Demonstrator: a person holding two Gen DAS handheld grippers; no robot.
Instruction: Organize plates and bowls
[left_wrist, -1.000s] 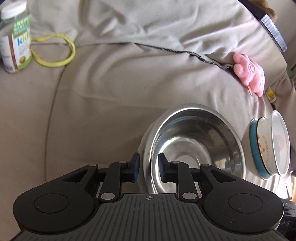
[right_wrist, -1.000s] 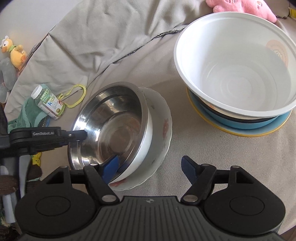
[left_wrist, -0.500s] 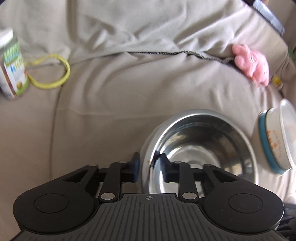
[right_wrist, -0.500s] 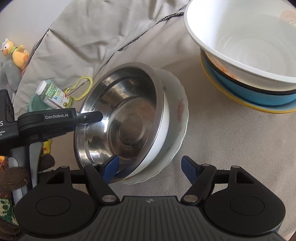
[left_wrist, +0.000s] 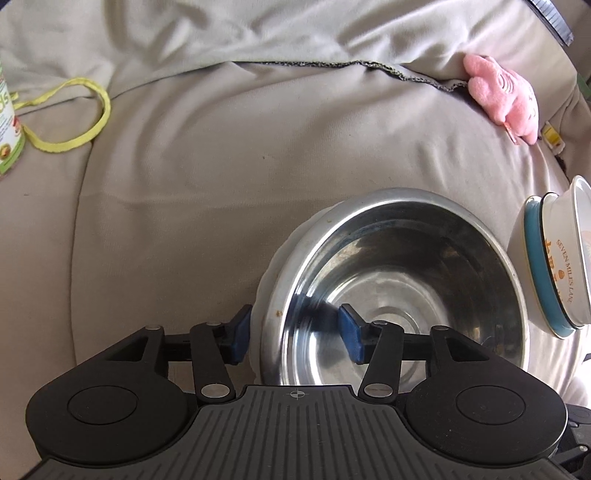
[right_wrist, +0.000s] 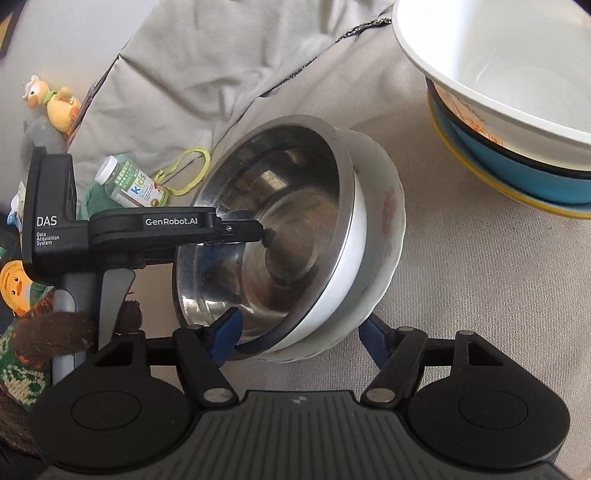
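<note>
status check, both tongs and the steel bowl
Left tongs open, straddling the steel bowl rim. Right tongs open around steel bowl and white bowl beneath. Bowl stack sits right, apart.

A wrinkled beige sofa cushion (left_wrist: 221, 184) fills the background, softly daylit.

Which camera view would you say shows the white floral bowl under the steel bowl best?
The right wrist view: the white floral bowl shows its whole side and red pattern beneath the steel bowl. The left wrist view shows only a rim sliver.
</note>
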